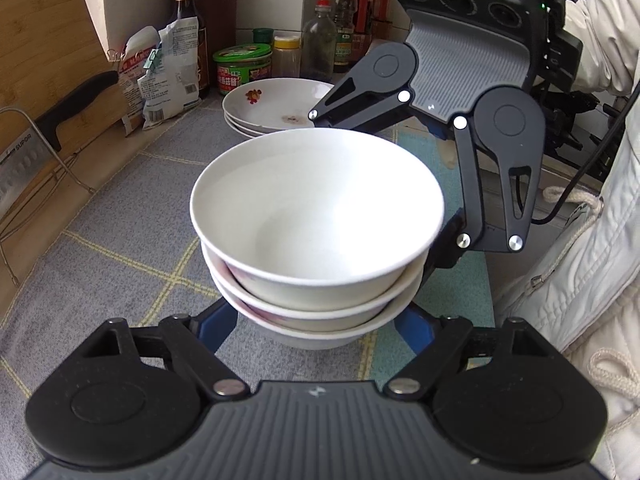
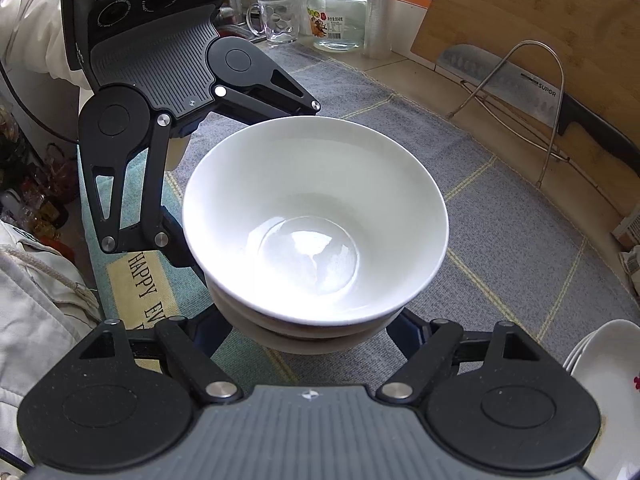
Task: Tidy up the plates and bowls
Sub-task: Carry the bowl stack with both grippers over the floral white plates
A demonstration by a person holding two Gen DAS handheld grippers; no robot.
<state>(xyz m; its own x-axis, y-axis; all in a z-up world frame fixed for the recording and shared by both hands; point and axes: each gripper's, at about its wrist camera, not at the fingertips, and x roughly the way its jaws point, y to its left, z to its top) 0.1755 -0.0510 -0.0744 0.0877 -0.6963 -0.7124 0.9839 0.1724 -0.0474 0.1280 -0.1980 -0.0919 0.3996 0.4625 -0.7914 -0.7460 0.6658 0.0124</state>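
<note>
White porcelain is filling both views: a stack of bowls (image 1: pixel 316 240), three nested as far as I can count, is sitting on the grey checked cloth (image 1: pixel 120 216) near the counter's front edge. I am bracketing the stack from opposite sides. My left gripper (image 1: pixel 316 332) is straddling the lowest bowl, its blue fingers (image 1: pixel 218 326) spread wide on either side; whether they are touching the porcelain is hidden under the rims. My right gripper (image 2: pixel 312 334) is doing the same from the far side, jaws likewise wide, contact likewise hidden. Neither is visibly clamping anything. A stack of plates (image 1: pixel 276 108) is resting farther back on the cloth, just in front of the jars and bottles (image 1: pixel 320 36), well apart from the bowls. I am judging the bowl-stacking step to be nearly finished, with the plates already gathered. The next move is probably calling for either closing gently on the bottom bowl to shift the whole stack, or backing both grippers straight out without nudging the tilted top bowl (image 2: pixel 316 216).
</note>
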